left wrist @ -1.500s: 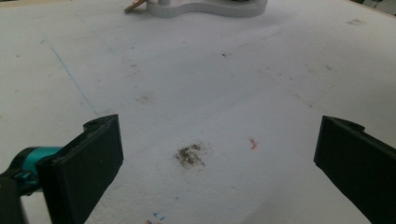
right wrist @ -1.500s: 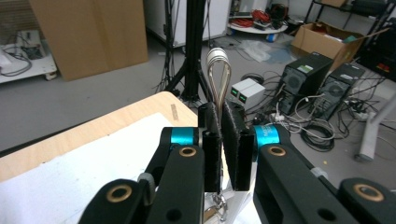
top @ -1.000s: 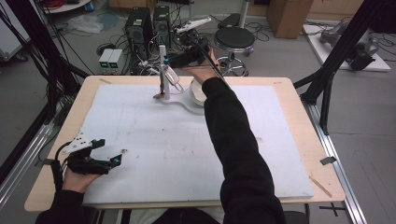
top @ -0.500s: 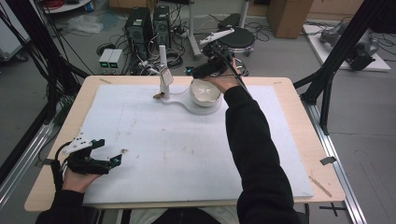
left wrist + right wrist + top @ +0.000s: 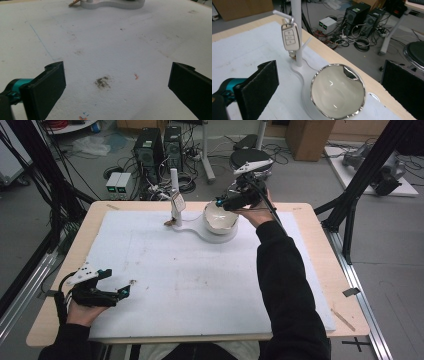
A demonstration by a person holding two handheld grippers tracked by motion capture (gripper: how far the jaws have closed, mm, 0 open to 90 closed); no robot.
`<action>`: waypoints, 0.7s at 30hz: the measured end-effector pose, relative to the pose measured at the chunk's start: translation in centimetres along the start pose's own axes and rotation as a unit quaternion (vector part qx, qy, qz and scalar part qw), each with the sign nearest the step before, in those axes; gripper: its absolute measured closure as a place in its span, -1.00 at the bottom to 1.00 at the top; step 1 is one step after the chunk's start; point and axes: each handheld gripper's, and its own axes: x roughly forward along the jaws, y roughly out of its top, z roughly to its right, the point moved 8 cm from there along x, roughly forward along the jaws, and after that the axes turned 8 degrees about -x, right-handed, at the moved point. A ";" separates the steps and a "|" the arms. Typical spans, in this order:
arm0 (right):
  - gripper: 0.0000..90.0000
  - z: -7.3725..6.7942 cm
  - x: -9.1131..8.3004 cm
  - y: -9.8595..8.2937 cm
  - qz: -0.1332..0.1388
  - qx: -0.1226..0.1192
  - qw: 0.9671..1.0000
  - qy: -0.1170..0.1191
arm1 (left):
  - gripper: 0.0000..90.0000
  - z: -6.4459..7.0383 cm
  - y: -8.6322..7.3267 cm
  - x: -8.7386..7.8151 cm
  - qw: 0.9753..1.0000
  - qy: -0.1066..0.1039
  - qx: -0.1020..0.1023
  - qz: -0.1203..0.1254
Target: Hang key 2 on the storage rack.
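Right gripper (image 5: 221, 203) hangs over the far edge of the table, jaws spread wide, nothing between them. In its own view the bowl (image 5: 337, 91) sits dead ahead and low, between the two jaw tips but below them, not touching. The car key (image 5: 290, 37) lies toward 11 o'clock from the jaws, well apart, hanging on a peg of the white stand (image 5: 296, 32). Its long axis is vertical and its button face is turned toward the camera. So the move turns on this: the key is up and left of the bowl, past the pole side, and the jaws are aimed at the bowl, not the key.

From the high view the stand pole (image 5: 174, 190) is at 9 o'clock from the bowl (image 5: 220, 217), both on one white base. The right hand (image 5: 254, 210) is clearly the nearer one.

Left gripper (image 5: 121, 293) rests at the near left corner of the white mat (image 5: 200, 285), jaws also apart and empty, well away from the stand.

Writing: three buttons on the key, icons too small to read. No brand legible anywhere.
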 end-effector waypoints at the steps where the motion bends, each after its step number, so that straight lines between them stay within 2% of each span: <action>1: -0.99 0.1 -0.2 -0.3 -0.001 0.000 1.000 -0.001 | -0.96 0.0 0.0 0.0 1.000 0.000 -0.001 0.001; 6: -0.99 0.6 -1.3 -2.0 0.002 0.005 1.000 -0.010 | -0.96 0.0 0.0 -0.1 1.000 0.002 -0.001 0.001; 8: -0.99 1.1 -1.6 -3.0 0.001 0.021 1.000 -0.012 | -0.96 0.0 0.0 -0.1 1.000 0.003 -0.001 0.000; 10: -0.99 1.5 -2.0 -4.1 0.000 0.027 0.999 -0.019 | -0.96 0.0 0.0 -0.1 1.000 0.003 0.000 0.000; 15: -0.99 1.5 -2.9 -6.1 0.002 0.029 0.999 -0.029 | -0.96 0.0 0.0 0.0 1.000 0.003 -0.003 0.000; 21: -0.99 1.8 -3.7 -8.9 0.004 0.045 0.998 -0.034 | -0.96 0.0 -0.1 0.0 1.000 0.004 0.001 -0.002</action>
